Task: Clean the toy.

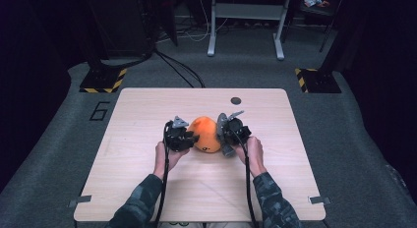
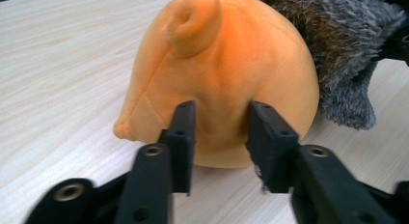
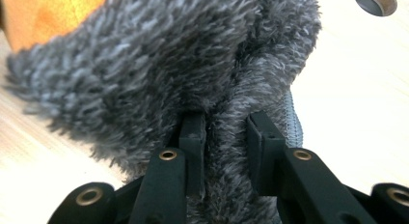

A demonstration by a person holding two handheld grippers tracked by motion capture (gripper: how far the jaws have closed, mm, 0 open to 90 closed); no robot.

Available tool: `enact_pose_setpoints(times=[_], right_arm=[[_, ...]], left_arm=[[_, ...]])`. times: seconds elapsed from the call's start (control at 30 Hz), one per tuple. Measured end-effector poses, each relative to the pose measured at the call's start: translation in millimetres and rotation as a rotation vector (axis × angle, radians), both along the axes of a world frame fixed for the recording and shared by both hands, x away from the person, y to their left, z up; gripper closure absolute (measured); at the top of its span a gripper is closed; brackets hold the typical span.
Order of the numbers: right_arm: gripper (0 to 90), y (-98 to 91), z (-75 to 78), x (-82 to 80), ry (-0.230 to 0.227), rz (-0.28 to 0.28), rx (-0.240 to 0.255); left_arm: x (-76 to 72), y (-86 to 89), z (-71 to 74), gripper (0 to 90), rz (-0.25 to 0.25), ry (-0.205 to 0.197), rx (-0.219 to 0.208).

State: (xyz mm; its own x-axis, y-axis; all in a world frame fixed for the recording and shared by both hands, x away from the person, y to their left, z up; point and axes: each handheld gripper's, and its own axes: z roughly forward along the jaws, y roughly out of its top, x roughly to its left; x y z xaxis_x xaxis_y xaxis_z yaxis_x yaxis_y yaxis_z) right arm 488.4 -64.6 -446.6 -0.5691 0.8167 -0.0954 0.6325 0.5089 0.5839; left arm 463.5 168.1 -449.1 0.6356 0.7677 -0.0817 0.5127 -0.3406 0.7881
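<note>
Orange plush toy [image 1: 204,134]: mid-tabletop, nearer far edge | left gripper [image 2: 219,132]: jaws partly apart, flanking its orange side, pads look clear of it | right gripper [image 3: 224,132]: pinching its grey fur [image 3: 159,69].

The plush toy [image 1: 204,134] sat on the bench [image 1: 147,188], near its middle. The left gripper [image 1: 189,139] lay just to its left, the right gripper [image 1: 225,134] just to its right, so the toy stood between the two. The toy's furry part [image 3: 159,64] faced the right gripper, with a fold of it between that gripper's jaws. A round hole [image 1: 236,100] lay in the bench behind the toy, towards the far edge and a little to the right.
</note>
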Motion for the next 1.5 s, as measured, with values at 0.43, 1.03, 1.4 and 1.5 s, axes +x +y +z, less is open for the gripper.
enact_pose_setpoints(times=[0.43,1.03,1.4,1.5], right_arm=[[71.4,-0.8,-2.0,-0.2,0.008,0.0,-0.012],[71.3,-13.9,20.6,-2.0,-0.092,-0.053,0.028],[71.2,17.9,52.6,-17.3,-0.174,0.04,0.0],[71.2,27.6,47.0,-16.1,-0.153,0.047,-0.029]], left_arm=[[28.5,-0.6,1.4,44.0,-0.189,0.001,0.089],[4.9,-7.9,-2.0,83.4,0.003,-0.03,-0.023],[-11.7,-27.9,2.2,83.5,0.068,-0.055,-0.045],[-12.8,-28.0,-0.7,83.4,0.062,-0.043,-0.047]])
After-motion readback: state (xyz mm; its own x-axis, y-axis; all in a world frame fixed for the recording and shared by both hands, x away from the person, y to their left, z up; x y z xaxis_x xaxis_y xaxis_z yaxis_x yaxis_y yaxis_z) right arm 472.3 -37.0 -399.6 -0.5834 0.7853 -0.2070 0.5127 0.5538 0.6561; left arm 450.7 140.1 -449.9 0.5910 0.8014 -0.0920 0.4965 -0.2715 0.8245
